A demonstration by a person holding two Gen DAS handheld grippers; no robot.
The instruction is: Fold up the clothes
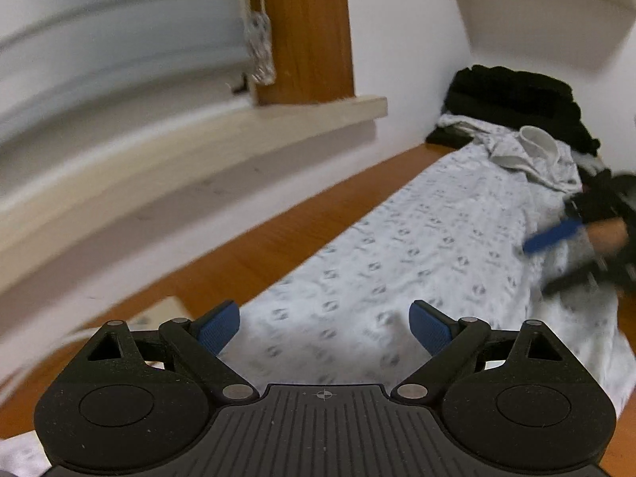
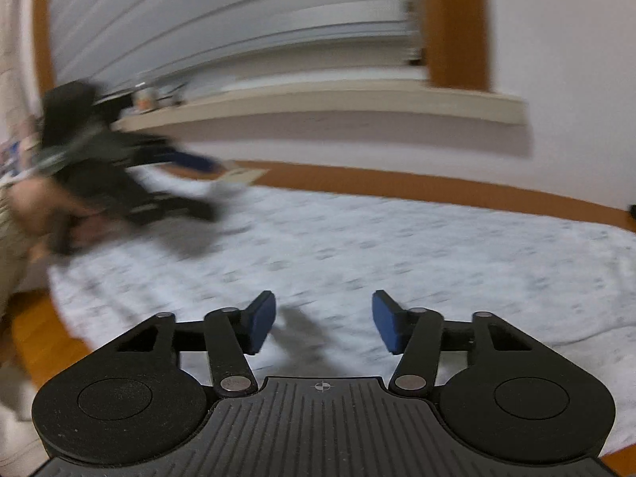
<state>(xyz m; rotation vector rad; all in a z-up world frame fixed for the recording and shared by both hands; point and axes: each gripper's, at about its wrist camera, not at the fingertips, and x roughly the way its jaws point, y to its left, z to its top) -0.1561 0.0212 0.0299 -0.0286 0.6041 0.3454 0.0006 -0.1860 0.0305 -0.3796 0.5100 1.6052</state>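
Left gripper [image 1: 324, 328] at frame bottom, blue pads spread, empty, above patterned garment [image 1: 417, 254] lying flat across orange table [image 1: 254, 254]; right gripper [image 2: 324, 322] likewise spread, hovering mid-garment, blurred.

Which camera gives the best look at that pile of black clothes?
The left wrist view. The black clothes sit heaped against the wall at the far end of the patterned garment, fairly sharp there. The right wrist view shows only the garment and wall; at most a dark sliver at its right edge, too small to tell.
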